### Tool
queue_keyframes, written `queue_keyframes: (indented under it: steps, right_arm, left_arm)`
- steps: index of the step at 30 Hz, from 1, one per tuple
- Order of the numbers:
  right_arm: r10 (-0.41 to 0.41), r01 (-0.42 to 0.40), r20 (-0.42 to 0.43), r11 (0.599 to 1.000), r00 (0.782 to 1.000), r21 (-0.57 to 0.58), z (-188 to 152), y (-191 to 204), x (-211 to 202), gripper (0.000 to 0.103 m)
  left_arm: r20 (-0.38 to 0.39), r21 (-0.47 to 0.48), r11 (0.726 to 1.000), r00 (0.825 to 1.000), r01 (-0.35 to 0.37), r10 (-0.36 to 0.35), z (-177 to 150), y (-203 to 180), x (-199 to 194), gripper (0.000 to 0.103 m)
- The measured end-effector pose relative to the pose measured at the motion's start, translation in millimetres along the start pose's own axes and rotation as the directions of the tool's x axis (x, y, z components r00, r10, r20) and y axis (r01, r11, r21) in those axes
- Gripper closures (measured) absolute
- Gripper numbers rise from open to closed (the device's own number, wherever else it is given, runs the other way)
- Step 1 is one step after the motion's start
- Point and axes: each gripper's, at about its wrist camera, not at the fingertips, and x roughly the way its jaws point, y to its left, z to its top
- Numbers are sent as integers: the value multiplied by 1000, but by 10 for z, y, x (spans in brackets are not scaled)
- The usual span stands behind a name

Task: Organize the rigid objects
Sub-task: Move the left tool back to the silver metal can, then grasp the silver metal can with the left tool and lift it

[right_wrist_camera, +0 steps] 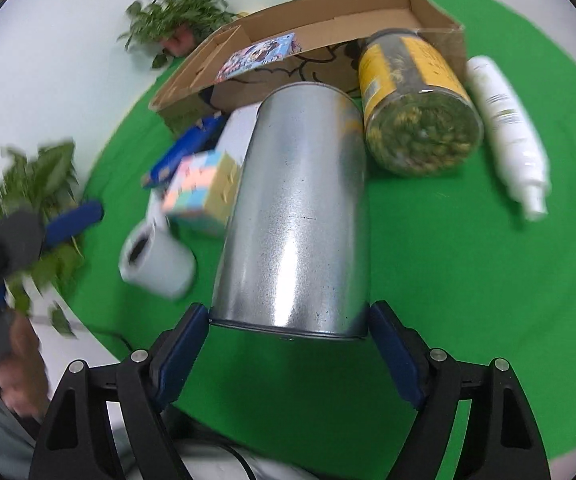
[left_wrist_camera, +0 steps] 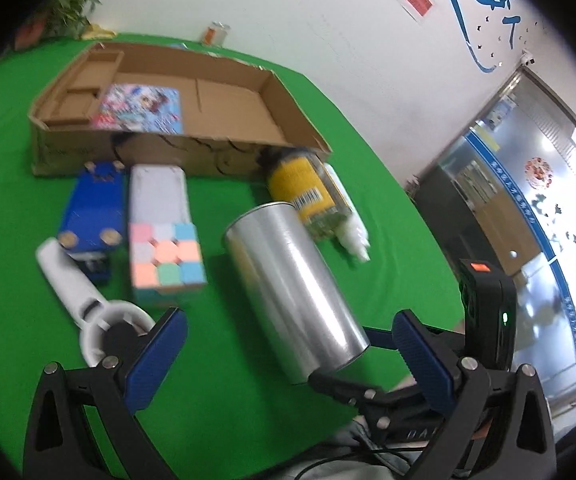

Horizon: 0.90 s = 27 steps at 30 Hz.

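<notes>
The right gripper (right_wrist_camera: 290, 344) is seen with its blue pads at either side of the near end of the silver can (right_wrist_camera: 296, 216); the pads sit just beside or against the rim, contact cannot be told, and no firm grasp is seen. The left gripper (left_wrist_camera: 288, 354) is spread wide with nothing between its fingers. The can lies on its side on the green table (right_wrist_camera: 468, 300), toward the near edge. Bare cloth is left along the near and right edges; the middle is crowded. The cardboard box (left_wrist_camera: 159, 148) is set toward the far edge, a printed card (left_wrist_camera: 139, 108) inside. Against the box front lie the yellow-labelled jar (right_wrist_camera: 416, 104) and white bottle (right_wrist_camera: 504, 120). Only the left view gives the blue block (left_wrist_camera: 91, 208), white box (left_wrist_camera: 159, 192) and cube (left_wrist_camera: 165, 256) as a row, plus a glass door (left_wrist_camera: 528, 184). Only the right view shows a hand (right_wrist_camera: 19, 372) and plants (right_wrist_camera: 175, 16) past the left edge.
</notes>
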Motion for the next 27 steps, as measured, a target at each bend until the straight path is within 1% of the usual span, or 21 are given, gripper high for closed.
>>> queue_keyframes:
  steps: [2,3,5,7,8,9,10,12,14,15,16,17,19,22,24,27]
  right_arm:
    - [-38,37,-11,998,999,-51,-164,58,-101,22]
    - [-54,52,-18,996,998,-78,-247,89,-139,22]
    - [-40,38,-20,996,999,-83,-329,103,-211,21]
    - [21,-22,-10,998,1000,-55,-342,95,-284,20]
    - [57,-57,0,998,998,-22,-334,38,-344,18]
    - [97,-97,8,995,995,15,-317,-31,-386,14]
    - [131,-131,0,990,991,44,-291,-98,-399,11]
    - [179,-177,-32,981,983,75,-275,-197,-365,11]
    - [212,-206,-55,974,976,99,-251,-247,-296,11]
    - [228,-219,-73,969,971,114,-245,-256,-235,17]
    - [271,-257,-96,957,958,136,-235,-247,-153,19]
    - [293,-278,-105,951,950,138,-233,-222,-123,21]
    - [296,-285,-124,953,947,102,-220,-75,-55,25]
    - [285,-277,-139,958,948,76,-147,55,62,22]
    - [278,-272,-141,960,950,65,-115,100,81,22]
    - [262,-257,-146,965,954,50,-94,159,109,20]
  left_arm:
    - [-47,-13,999,998,36,-37,-57,-42,126,2]
    - [-64,-21,999,997,38,-39,-80,-53,177,2]
    - [-99,-34,999,994,40,-44,-123,-54,278,2]
    - [-130,-56,998,990,37,-44,-145,-32,349,3]
    - [-147,-71,997,988,38,-48,-153,-10,383,3]
    - [-157,-82,996,986,41,-54,-160,1,400,3]
    - [-168,-91,995,984,47,-61,-172,-1,420,3]
    - [-190,-102,993,979,57,-76,-194,-5,464,5]
    - [-207,-112,992,975,58,-80,-200,-8,509,6]
    - [-215,-124,990,973,60,-86,-208,0,529,6]
    - [-219,-133,989,972,60,-89,-221,10,541,6]
    - [-224,-144,988,971,58,-89,-234,28,557,6]
    - [-234,-159,986,969,46,-83,-256,58,579,7]
    - [-261,-177,984,964,10,-56,-294,133,642,10]
    - [-274,-192,981,961,-12,-41,-326,171,697,15]
    - [-273,-193,981,961,-14,-40,-330,183,713,15]
